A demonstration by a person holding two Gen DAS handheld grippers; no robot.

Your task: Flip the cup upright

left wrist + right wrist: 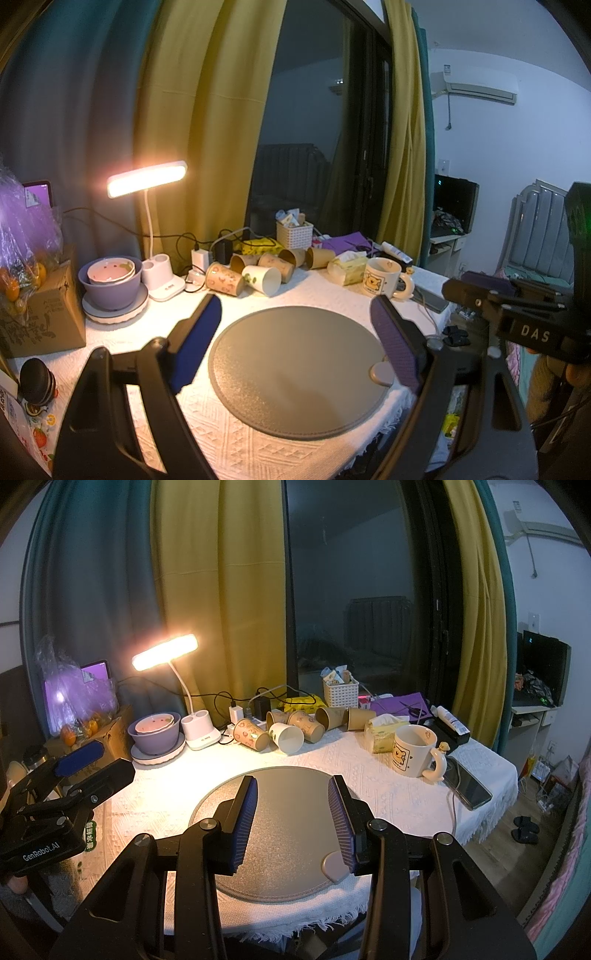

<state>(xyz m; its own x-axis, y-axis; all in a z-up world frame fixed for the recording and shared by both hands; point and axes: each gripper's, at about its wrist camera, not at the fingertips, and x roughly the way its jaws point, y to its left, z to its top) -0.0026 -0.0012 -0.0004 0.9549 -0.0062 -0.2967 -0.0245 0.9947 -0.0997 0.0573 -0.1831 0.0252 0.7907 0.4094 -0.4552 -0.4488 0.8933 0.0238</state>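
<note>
The far paper cups are half hidden behind the white paper cup [287,737], which lies on its side at the back of the white-clothed table [399,794]. The left gripper [295,317] and right gripper [291,794] gape wide, empty, above the round grey mat [295,369]. Yellow curtains [221,590] frame a dark window.

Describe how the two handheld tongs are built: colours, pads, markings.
Both are matte black plastic tongs with silver screws at the pivots. The left tongs carry textured dark-blue pads on the inner faces of the fingers; seen from the right wrist, the body reads "GenRobot.AI" in white. The right tongs have matching ribbed blue pads; seen from the left wrist, the body shows white "DAS" lettering.
</note>
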